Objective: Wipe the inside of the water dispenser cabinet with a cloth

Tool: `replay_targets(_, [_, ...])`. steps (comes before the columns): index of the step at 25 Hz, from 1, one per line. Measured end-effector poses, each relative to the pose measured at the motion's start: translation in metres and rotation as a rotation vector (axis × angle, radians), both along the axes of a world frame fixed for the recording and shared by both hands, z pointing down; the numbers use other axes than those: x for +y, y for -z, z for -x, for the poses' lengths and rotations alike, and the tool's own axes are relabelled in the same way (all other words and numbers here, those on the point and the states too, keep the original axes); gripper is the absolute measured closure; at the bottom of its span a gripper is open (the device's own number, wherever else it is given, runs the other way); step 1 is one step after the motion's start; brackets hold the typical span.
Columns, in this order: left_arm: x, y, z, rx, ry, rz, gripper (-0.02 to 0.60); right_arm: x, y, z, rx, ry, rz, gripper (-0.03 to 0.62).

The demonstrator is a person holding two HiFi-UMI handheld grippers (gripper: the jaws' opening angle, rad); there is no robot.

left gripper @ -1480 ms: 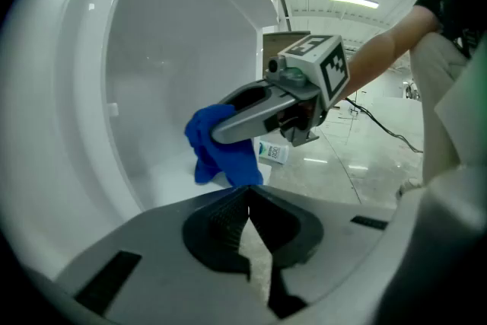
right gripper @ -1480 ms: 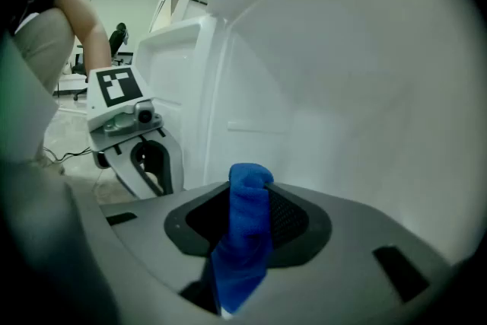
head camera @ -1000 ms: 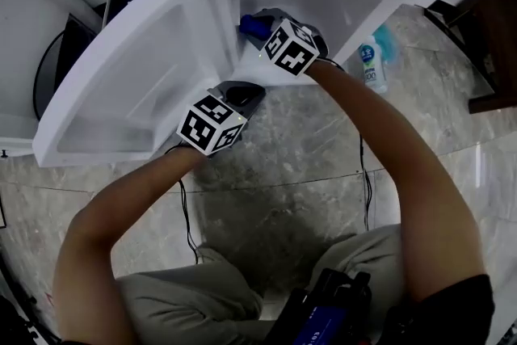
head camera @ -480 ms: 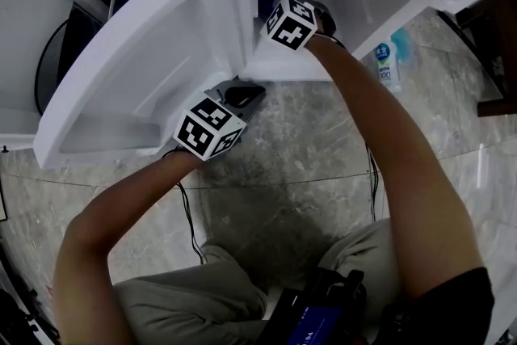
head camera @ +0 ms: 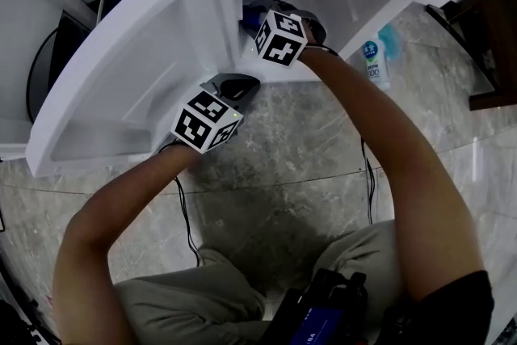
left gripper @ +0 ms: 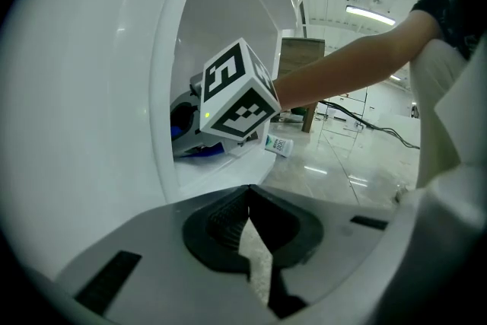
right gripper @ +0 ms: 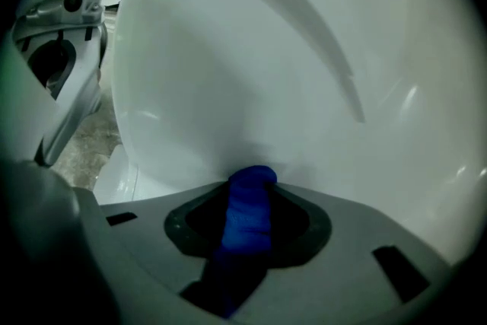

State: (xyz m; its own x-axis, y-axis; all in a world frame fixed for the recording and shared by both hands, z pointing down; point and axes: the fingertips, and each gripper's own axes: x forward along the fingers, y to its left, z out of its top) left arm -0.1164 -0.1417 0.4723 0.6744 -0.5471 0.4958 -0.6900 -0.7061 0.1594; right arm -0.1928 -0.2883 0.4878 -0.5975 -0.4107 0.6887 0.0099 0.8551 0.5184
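Observation:
The white water dispenser cabinet (head camera: 355, 8) stands open, its door (head camera: 121, 77) swung out to the left. My right gripper (head camera: 257, 18) reaches inside, shut on a blue cloth (head camera: 251, 14). In the right gripper view the cloth (right gripper: 249, 205) bulges between the jaws of the right gripper (right gripper: 247, 221) and presses on the white inner wall (right gripper: 266, 72). My left gripper (head camera: 234, 86) sits at the door's lower edge, outside the cabinet. Its jaws are shut with nothing between them, as the left gripper view shows the left gripper (left gripper: 247, 240). That view also shows the cloth (left gripper: 199, 151) under the right gripper's cube.
A small plastic bottle (head camera: 371, 65) stands on the marble floor right of the cabinet. Dark wooden furniture (head camera: 493, 36) is at the far right and a black round object (head camera: 48, 69) is behind the door. Cables (head camera: 187, 214) trail on the floor near my knees.
My right gripper has rolled and shifted a little with the cloth inside the cabinet. The left gripper stays by the door's edge.

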Motion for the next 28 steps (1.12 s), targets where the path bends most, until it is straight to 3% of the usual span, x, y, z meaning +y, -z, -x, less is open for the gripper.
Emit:
replay_targets(8, [0.005,-0.006,0.019,-0.030,0.024,0.014,0.572,-0.032,0.002,0.004,-0.020,-0.091,-0.018,0.491])
replay_targets(19, [-0.008,0.000,0.011,-0.021,0.011,-0.016,0.572,0.001,-0.001,0.000,-0.005,0.012,-0.035,0.491])
replay_targets(28, [-0.008,0.003,0.020,-0.028,0.022,-0.016,0.572,-0.030,0.000,0.005,-0.018,-0.088,-0.063,0.496])
